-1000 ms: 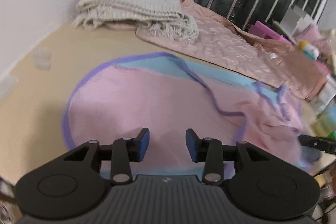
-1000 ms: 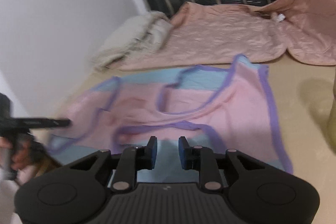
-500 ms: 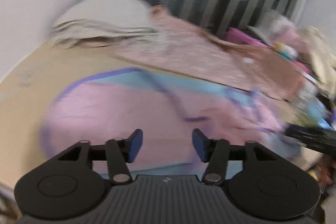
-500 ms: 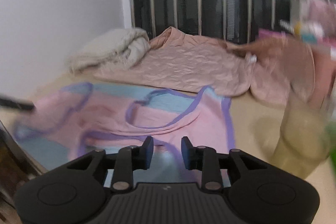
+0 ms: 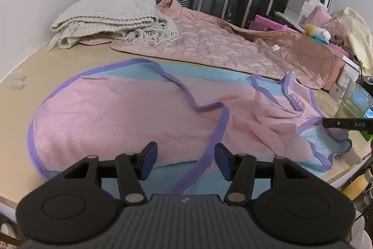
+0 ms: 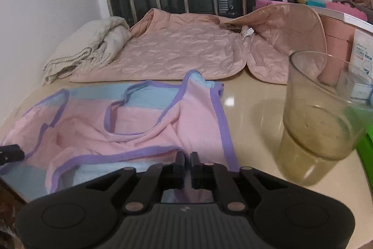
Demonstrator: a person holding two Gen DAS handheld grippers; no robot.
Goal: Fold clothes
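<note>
A pink and blue vest [image 5: 130, 113] with purple trim lies spread on the beige surface [image 5: 58, 67], filling mid-frame. The left gripper [image 5: 185, 159] stands about half open, its purple strap running between the fingers [image 5: 149, 156] untouched. The right gripper [image 6: 187, 166], jaws just closing, is nearly shut on the vest's near hem. Writing on the boxes [image 6: 361, 57] at right is unreadable.

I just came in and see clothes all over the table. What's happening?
A person with a gripper in each hand is folding a pink and blue top spread on the table. The right gripper has just closed on the top's near hem. The left gripper hangs open over the other end, a purple strap between its fingers. A glass stands beside the top.
</note>
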